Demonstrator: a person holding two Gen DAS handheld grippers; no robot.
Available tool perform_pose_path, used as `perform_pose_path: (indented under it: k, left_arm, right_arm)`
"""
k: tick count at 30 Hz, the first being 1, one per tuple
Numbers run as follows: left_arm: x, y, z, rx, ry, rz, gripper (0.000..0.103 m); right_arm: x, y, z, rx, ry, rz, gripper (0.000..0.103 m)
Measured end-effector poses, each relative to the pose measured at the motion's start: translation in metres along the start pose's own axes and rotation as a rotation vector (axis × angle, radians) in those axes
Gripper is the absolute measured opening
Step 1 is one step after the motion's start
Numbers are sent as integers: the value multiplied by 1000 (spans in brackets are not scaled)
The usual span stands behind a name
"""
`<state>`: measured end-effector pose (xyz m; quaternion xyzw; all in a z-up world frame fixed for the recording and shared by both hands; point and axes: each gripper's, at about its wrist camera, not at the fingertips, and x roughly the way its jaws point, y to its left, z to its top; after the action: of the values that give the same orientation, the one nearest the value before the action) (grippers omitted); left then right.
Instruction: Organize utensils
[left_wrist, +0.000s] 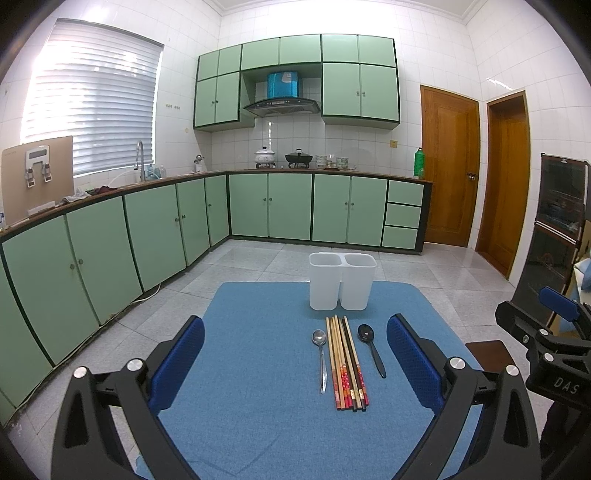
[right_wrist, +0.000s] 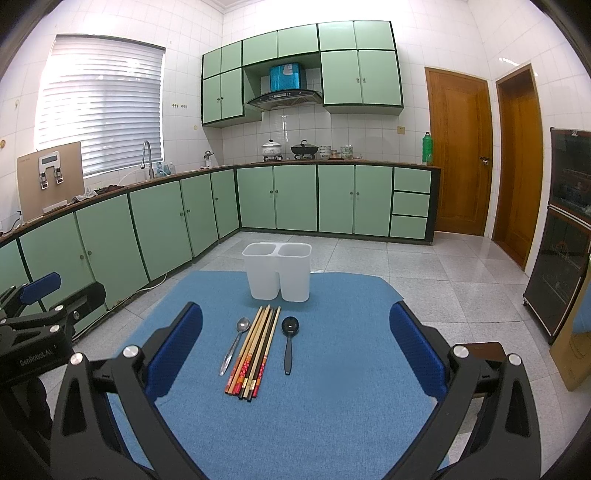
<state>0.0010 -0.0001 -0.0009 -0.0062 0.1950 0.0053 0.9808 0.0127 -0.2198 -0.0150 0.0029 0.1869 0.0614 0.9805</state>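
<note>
A white two-compartment utensil holder (left_wrist: 341, 280) (right_wrist: 277, 271) stands empty at the far side of a blue mat (left_wrist: 258, 369) (right_wrist: 332, 369). In front of it lie a metal spoon (left_wrist: 320, 354) (right_wrist: 233, 345), a bundle of several chopsticks (left_wrist: 345, 362) (right_wrist: 255, 350) and a black spoon (left_wrist: 371, 349) (right_wrist: 289, 341), side by side. My left gripper (left_wrist: 295, 354) is open and empty, above the near part of the mat. My right gripper (right_wrist: 295, 350) is open and empty too, beside the left one, and shows at the right edge of the left wrist view (left_wrist: 554, 332).
The mat covers a small table on a tiled kitchen floor (left_wrist: 258, 258). Green cabinets (left_wrist: 147, 229) run along the left and far walls. A dark glass cabinet (right_wrist: 565, 229) and a cardboard box (right_wrist: 572, 350) stand at the right.
</note>
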Motion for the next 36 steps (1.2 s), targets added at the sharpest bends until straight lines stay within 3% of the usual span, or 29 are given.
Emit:
perform_pose_path:
  k: [36]
  left_arm:
    - [2,8,1,1,3,3,97]
  right_arm:
    - [-3,4,2,1,6,0,98]
